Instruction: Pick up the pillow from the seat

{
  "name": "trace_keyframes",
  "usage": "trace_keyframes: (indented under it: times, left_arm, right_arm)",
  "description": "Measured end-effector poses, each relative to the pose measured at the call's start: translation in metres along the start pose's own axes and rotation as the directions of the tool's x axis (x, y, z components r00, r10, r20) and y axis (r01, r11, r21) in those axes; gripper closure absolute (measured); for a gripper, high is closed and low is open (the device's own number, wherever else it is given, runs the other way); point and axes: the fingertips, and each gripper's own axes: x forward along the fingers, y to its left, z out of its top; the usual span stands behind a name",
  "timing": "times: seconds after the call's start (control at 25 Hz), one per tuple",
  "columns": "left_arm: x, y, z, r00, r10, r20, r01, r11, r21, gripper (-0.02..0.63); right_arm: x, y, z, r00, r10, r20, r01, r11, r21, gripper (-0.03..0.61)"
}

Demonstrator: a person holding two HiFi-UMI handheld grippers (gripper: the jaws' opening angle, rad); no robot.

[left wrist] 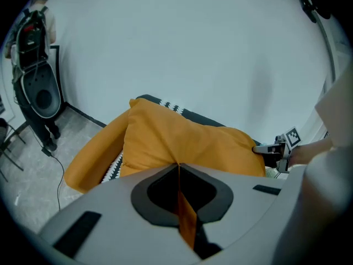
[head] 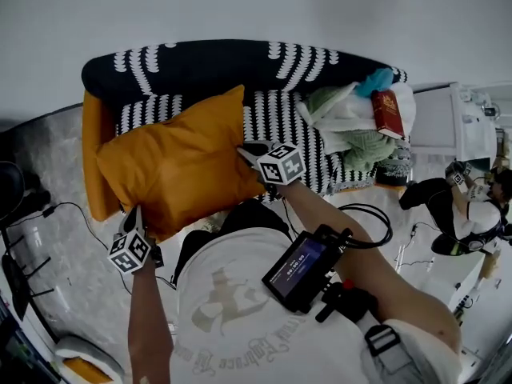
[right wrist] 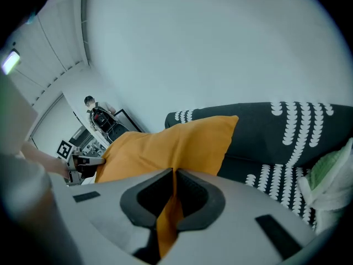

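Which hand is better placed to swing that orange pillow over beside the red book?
Right, probably. The right gripper, shut on the pillow, is on the side nearer the red book; the left gripper pinches the pillow at its far corner.

Lighting: even, diffuse, cool grey; shadows soft. Distortion: strong fisheye, black vignetted corners in both gripper views. Focus: left hand-held gripper (left wrist: 178, 170) slightly soft near lens.

Sofa backrest (head: 240, 62) close behind pillow (head: 180, 162), laundry pile (head: 352, 130) w/ red book (head: 387, 112) blocks right end of seat (head: 272, 126), bare strip btw pillow & pile, cable (head: 74, 204) on floor at left.
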Motion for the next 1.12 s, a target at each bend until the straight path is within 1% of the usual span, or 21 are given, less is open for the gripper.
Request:
trace_keyframes:
  times: [0.16, 0.36, 0.68, 0.84, 1.12]
  left_arm:
    - [-0.027, 0.005, 0.007, 0.998, 0.008, 0.058, -0.008, 1.0, -0.004, 0.598]
    - [-0.057, 0.002, -0.002, 0.993, 0.024, 0.112, -0.023, 1.0, -0.007, 0.598]
    - [-0.1, 0.004, 0.013, 0.97, 0.044, 0.238, -0.048, 0.999, 0.01, 0.598]
    - [-0.128, 0.007, 0.028, 0.952, 0.042, 0.304, -0.052, 0.998, 0.026, 0.598]
    - [-0.178, 0.01, 0.069, 0.901, 0.041, 0.431, -0.074, 0.995, 0.06, 0.598]
  right_arm:
    - [-0.005, 0.023, 0.011, 0.999, 0.009, 0.033, -0.008, 0.999, -0.032, 0.549]
    - [-0.018, 0.044, 0.007, 0.999, 0.024, 0.047, -0.02, 0.997, -0.073, 0.549]
    - [-0.032, 0.079, 0.035, 0.991, 0.055, 0.123, -0.035, 0.987, -0.157, 0.549]
    - [-0.042, 0.105, 0.055, 0.982, 0.069, 0.176, -0.034, 0.98, -0.197, 0.549]
    - [-0.061, 0.151, 0.103, 0.952, 0.123, 0.281, -0.04, 0.958, -0.285, 0.551]
